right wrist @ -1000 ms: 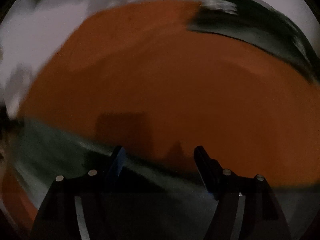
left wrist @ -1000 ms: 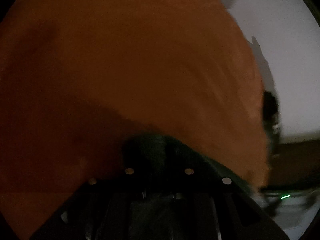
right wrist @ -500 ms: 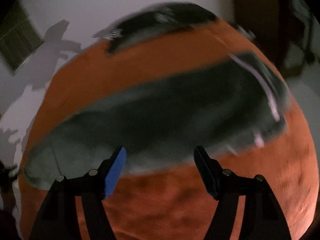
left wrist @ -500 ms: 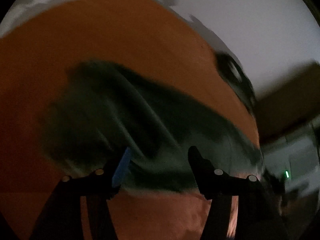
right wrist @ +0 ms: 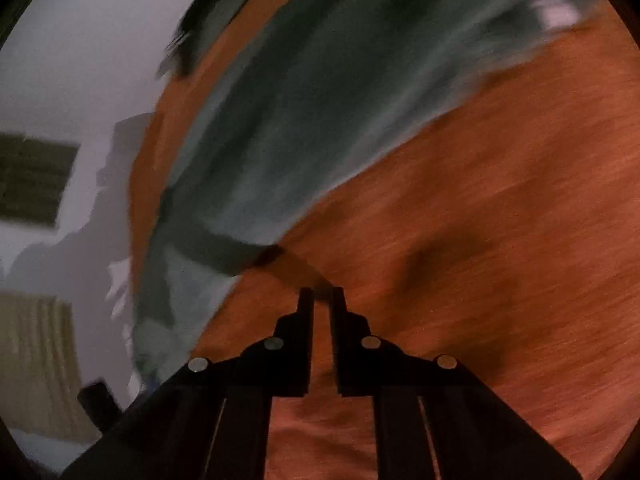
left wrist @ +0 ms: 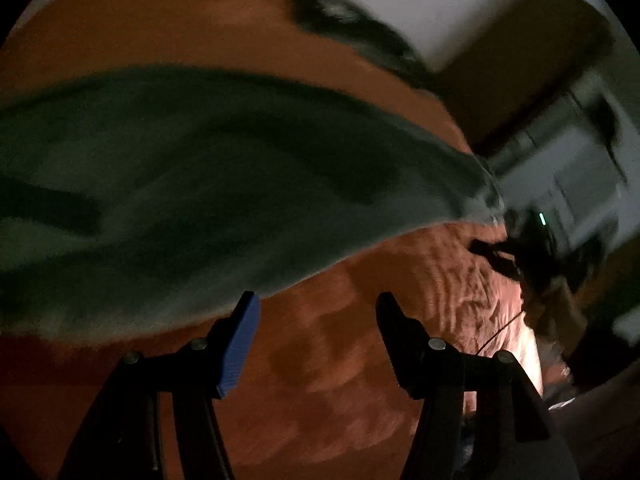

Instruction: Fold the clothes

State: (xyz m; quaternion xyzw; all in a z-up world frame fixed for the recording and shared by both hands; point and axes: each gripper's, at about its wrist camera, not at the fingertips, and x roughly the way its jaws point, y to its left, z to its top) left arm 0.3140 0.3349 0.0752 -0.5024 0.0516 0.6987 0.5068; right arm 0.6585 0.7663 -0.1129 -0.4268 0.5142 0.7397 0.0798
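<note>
A dark green garment [left wrist: 200,180] lies spread across an orange bedspread [left wrist: 340,380]. My left gripper [left wrist: 316,300] stands open over bare bedspread just short of the garment's near edge, with nothing between its fingers. In the right wrist view the same garment [right wrist: 320,100] runs diagonally over the bedspread [right wrist: 480,240]. My right gripper [right wrist: 320,292] is closing, its jaws down to a narrow slit. It sits just short of the garment's near corner. A dark streak runs from that corner to the tips, and blur hides whether cloth is pinched.
Another dark piece of clothing [left wrist: 352,24] lies at the bed's far edge, also in the right wrist view as a dark piece [right wrist: 192,40]. A dark device with a green light [left wrist: 536,240] and a hand [left wrist: 556,312] are at the right. Pale wall [right wrist: 80,60] and curtain [right wrist: 36,360] lie beyond.
My left gripper, shut on green cloth a second ago, opened and drew back off the garment. My right gripper swung to the garment's corner and its jaws went from wide apart to nearly together.
</note>
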